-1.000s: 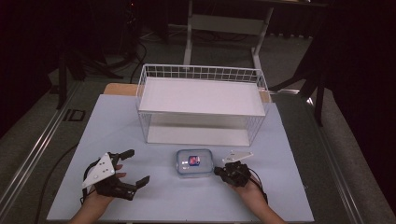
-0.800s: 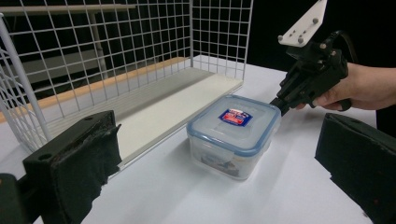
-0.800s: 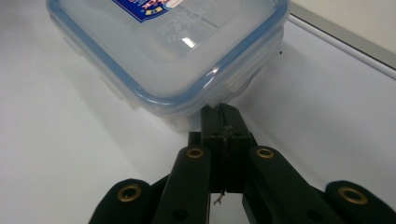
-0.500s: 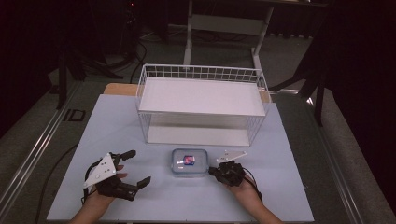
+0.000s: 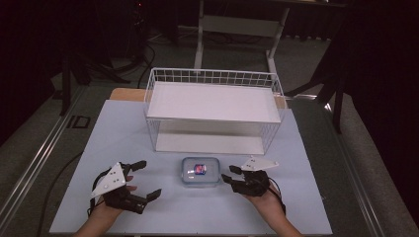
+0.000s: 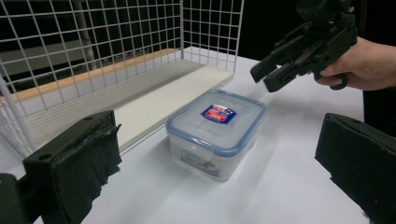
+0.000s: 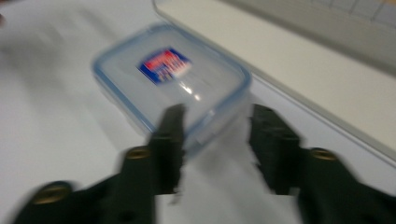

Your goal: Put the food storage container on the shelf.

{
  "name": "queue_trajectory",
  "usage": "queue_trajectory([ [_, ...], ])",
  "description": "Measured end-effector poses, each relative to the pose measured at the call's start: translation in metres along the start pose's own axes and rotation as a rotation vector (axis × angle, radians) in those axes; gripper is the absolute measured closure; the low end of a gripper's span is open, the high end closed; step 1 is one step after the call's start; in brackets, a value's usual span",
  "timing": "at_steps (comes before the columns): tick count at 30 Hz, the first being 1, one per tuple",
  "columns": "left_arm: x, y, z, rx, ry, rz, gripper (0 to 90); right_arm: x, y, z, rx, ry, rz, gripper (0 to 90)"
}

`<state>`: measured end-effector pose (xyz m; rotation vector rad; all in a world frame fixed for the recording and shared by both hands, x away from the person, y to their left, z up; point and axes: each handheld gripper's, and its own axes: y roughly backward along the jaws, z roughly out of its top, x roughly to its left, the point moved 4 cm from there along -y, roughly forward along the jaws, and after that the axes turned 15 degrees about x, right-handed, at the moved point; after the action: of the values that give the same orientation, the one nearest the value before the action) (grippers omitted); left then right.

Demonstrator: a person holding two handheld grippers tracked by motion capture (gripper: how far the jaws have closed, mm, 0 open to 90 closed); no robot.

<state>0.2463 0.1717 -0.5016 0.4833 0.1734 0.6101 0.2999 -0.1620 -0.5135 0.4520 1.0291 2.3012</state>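
Right gripper, jaws parted and holding nothing, is nearing the lidded container at its 9 o'clock; contents unclear.

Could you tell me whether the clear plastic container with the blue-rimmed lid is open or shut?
Shut: the clear plastic container stands upright on the white table, its blue-rimmed lid lying flat across the top.

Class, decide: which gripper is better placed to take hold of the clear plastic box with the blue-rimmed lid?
Right. The right gripper sits open beside the clear plastic box, jaws at its corner; the left gripper is farther away.
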Motion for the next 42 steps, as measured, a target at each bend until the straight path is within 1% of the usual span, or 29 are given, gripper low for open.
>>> queue_trajectory([
  [2, -0.002, 0.000, 0.004, 0.003, -0.017, 0.015, 0.6, 0.002, 0.004, 0.002, -0.022, -0.006, 0.011, 32.6],
  [3, -0.003, 0.000, 0.006, 0.007, -0.018, 0.014, 0.6, 0.004, 0.005, 0.003, -0.028, 0.006, 0.011, 25.2],
  [4, -0.005, 0.001, 0.009, 0.015, -0.016, 0.003, 0.6, 0.005, 0.007, 0.004, -0.030, 0.019, 0.005, 20.6],
  [6, -0.009, 0.001, 0.013, 0.023, -0.012, -0.015, 0.6, 0.007, 0.012, 0.007, -0.061, 0.020, 0.020, 17.1],
  [7, -0.011, 0.001, 0.015, 0.022, -0.015, -0.020, 0.6, 0.008, 0.014, 0.009, -0.073, 0.033, 0.024, 13.6],
  [8, -0.012, 0.001, 0.017, 0.022, -0.019, -0.026, 0.6, 0.010, 0.017, 0.011, -0.085, 0.050, 0.027, 13.6],
  [10, -0.014, 0.001, 0.022, 0.029, -0.024, -0.038, 0.6, 0.012, 0.022, 0.016, -0.103, 0.070, -0.007, 13.6],
  [11, -0.015, 0.001, 0.024, 0.034, -0.022, -0.047, 0.6, 0.013, 0.024, 0.018, -0.114, 0.080, -0.012, 13.8],
  [12, -0.015, 0.000, 0.026, 0.041, -0.012, -0.072, 0.6, 0.014, 0.026, 0.021, -0.126, 0.086, -0.019, 14.7],
  [13, -0.016, -0.001, 0.030, 0.052, 0.001, -0.096, 0.6, 0.015, 0.028, 0.023, -0.127, 0.090, -0.011, 15.7],
  [14, -0.016, -0.001, 0.030, 0.052, 0.001, -0.096, 0.6, 0.016, 0.029, 0.026, -0.121, 0.090, 0.007, 15.6],
  [15, -0.018, -0.002, 0.037, 0.059, 0.017, -0.119, 0.6, 0.017, 0.031, 0.028, -0.140, 0.092, 0.014, 17.2],
  [16, -0.018, -0.002, 0.040, 0.057, 0.024, -0.133, 0.6, 0.018, 0.033, 0.030, -0.160, 0.084, 0.020, 23.8],
  [17, -0.018, -0.003, 0.044, 0.055, 0.028, -0.140, 0.6, 0.019, 0.035, 0.031, -0.171, 0.068, 0.034, 25.5],
  [18, -0.017, -0.004, 0.049, 0.056, 0.034, -0.140, 0.6, 0.019, 0.036, 0.032, -0.180, 0.046, 0.085, 25.1],
  [19, -0.016, -0.005, 0.053, 0.060, 0.034, -0.146, 0.6, 0.019, 0.036, 0.034, -0.190, 0.034, 0.120, 25.0],
  [21, -0.015, -0.009, 0.059, 0.084, 0.043, -0.143, 0.6, 0.017, 0.036, 0.036, -0.229, 0.057, 0.101, 22.7],
  [22, -0.014, -0.012, 0.062, 0.097, 0.046, -0.138, 0.6, 0.017, 0.036, 0.037, -0.237, 0.060, 0.068, 22.2],
  [23, -0.014, -0.015, 0.065, 0.105, 0.045, -0.131, 0.6, 0.015, 0.036, 0.039, -0.224, 0.058, 0.056, 22.2],
  [25, -0.013, -0.022, 0.070, 0.133, 0.048, -0.136, 0.6, 0.013, 0.035, 0.041, -0.230, 0.045, 0.050, 22.2],
  [27, -0.013, -0.030, 0.072, 0.161, 0.042, -0.128, 0.6, 0.011, 0.032, 0.043, -0.206, 0.036, 0.039, 21.1],
  [29, -0.012, -0.037, 0.072, 0.180, 0.037, -0.126, 0.6, 0.010, 0.027, 0.043, -0.171, 0.037, 0.011, 21.1],
  [31, -0.010, -0.045, 0.070, 0.189, 0.053, -0.131, 0.6, 0.009, 0.023, 0.043, -0.163, 0.014, 0.026, 18.4],
  [33, -0.008, -0.052, 0.067, 0.188, 0.093, -0.153, 0.6, 0.008, 0.018, 0.042, -0.151, 0.001, 0.023, 13.6],
  [35, -0.004, -0.059, 0.064, 0.196, 0.116, -0.156, 0.6, 0.006, 0.013, 0.042, -0.113, -0.020, 0.027, 11.2],
  [36, -0.002, -0.063, 0.062, 0.201, 0.135, -0.162, 0.6, 0.005, 0.011, 0.041, -0.106, -0.033, 0.027, 11.1],
  [38, 0.002, -0.069, 0.057, 0.210, 0.172, -0.163, 0.6, 0.002, 0.005, 0.040, -0.068, -0.067, 0.024, 11.1],
  [40, 0.006, -0.076, 0.053, 0.219, 0.213, -0.163, 0.6, -0.002, -0.001, 0.040, -0.033, -0.120, 0.024, 11.1],
  [42, 0.010, -0.083, 0.049, 0.239, 0.246, -0.162, 0.6, -0.004, -0.007, 0.039, -0.017, -0.160, 0.049, 11.1],
])
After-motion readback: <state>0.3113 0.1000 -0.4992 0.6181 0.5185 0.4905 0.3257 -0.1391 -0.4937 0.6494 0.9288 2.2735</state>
